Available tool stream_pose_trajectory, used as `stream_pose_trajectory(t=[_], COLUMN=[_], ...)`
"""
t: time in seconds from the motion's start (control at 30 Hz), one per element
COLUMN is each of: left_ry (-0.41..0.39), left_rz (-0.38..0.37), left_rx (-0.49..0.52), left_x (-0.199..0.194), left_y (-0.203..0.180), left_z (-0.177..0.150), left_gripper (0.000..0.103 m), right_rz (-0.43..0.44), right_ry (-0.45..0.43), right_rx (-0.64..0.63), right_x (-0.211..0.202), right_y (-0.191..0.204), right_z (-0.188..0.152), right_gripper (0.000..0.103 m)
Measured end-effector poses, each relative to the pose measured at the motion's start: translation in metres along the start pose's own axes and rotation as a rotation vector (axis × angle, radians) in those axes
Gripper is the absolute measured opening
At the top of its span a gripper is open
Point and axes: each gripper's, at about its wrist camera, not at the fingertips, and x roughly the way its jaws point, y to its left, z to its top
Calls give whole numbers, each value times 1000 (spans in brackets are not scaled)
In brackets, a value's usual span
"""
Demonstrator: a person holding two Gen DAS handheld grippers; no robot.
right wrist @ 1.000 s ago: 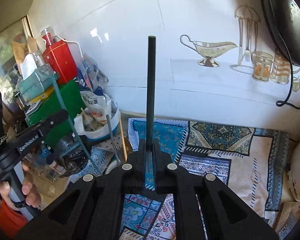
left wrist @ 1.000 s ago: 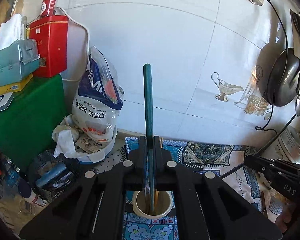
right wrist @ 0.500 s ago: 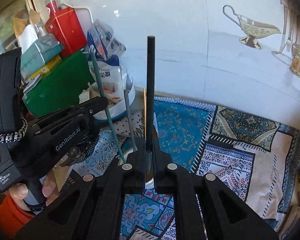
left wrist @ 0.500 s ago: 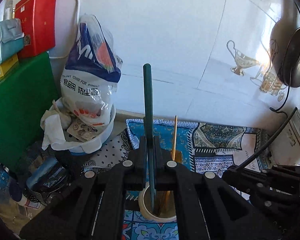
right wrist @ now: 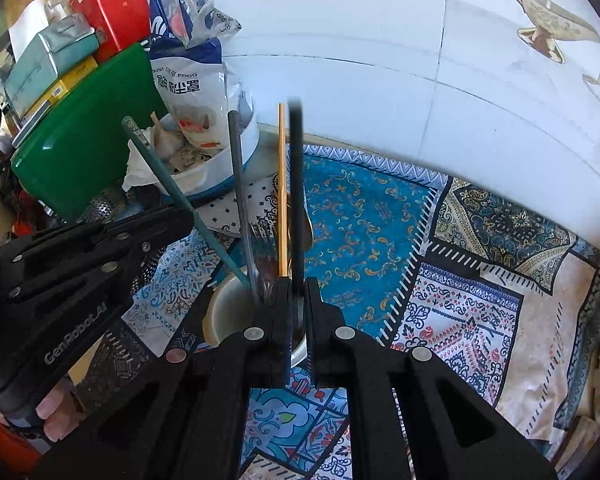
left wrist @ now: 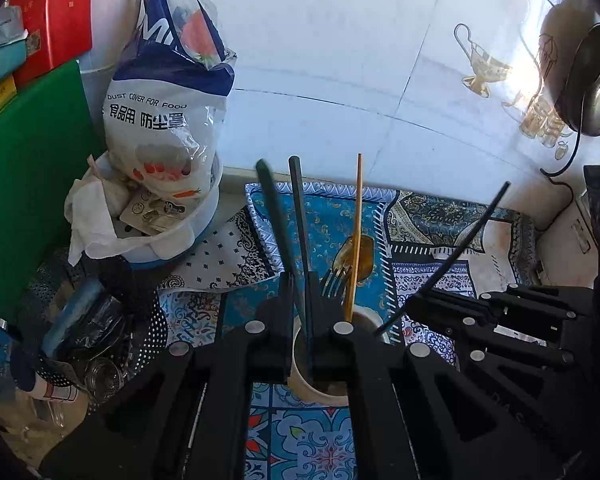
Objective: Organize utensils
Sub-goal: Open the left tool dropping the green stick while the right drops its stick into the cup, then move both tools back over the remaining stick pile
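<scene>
A cream cup (left wrist: pixel 320 394) stands on the patterned mat, right under both grippers. My left gripper (left wrist: pixel 300 280) is shut on a dark teal handle (right wrist: pixel 160 168) that leans left, its lower end inside the cup. My right gripper (right wrist: pixel 298 280) is shut on a black handle (right wrist: pixel 296 180), upright, its lower end also in the cup. A grey handle (right wrist: pixel 238 168) and a thin gold handle (right wrist: pixel 282 180) stand in the cup between them. Fork tines (left wrist: pixel 332 284) and a gold spoon bowl (left wrist: pixel 356 254) show just beyond the rim. The two grippers nearly touch over the cup.
A white bowl (left wrist: pixel 188 240) with a plastic bag (left wrist: pixel 168 92) sits at the back left, beside a green box (left wrist: pixel 28 180). A perforated metal basket (left wrist: pixel 100 320) lies left of the cup. The mat (right wrist: pixel 480 280) spreads right to the tiled wall. A hand (right wrist: pixel 52 408) grips the left tool.
Both grippers have sunk toward the cup and drawn together. The right one moved left. The held handles' lower ends now reach into the cup, and the teal handle has tipped sideways.
</scene>
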Motion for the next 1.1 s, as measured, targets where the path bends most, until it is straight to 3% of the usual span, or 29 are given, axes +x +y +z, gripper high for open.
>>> stream_pose_trajectory(t=[0.17, 0.37, 0.63, 0.87, 1.1], left_ry=[-29, -71, -100, -95, -68], left_rz=[2, 3, -21, -46, -56], left_rx=[21, 43, 75, 114, 163], left_x=[-20, -47, -74, -80, -70], left_y=[-5, -15, -39, -71, -108], left_z=[2, 3, -3, -17, -33], left_gripper=[3, 3, 9, 29, 45], right_rz=[-13, -30, -81, -133, -196], right_ry=[-22, -86, -165, -198, -169], right_rx=[-21, -31, -27, 19, 79], right_x=[-10, -38, -83, -112, -124], right_y=[4, 3, -15, -43, -80], right_z=[3, -2, -25, -54, -84], right_gripper=[7, 16, 24, 30, 30])
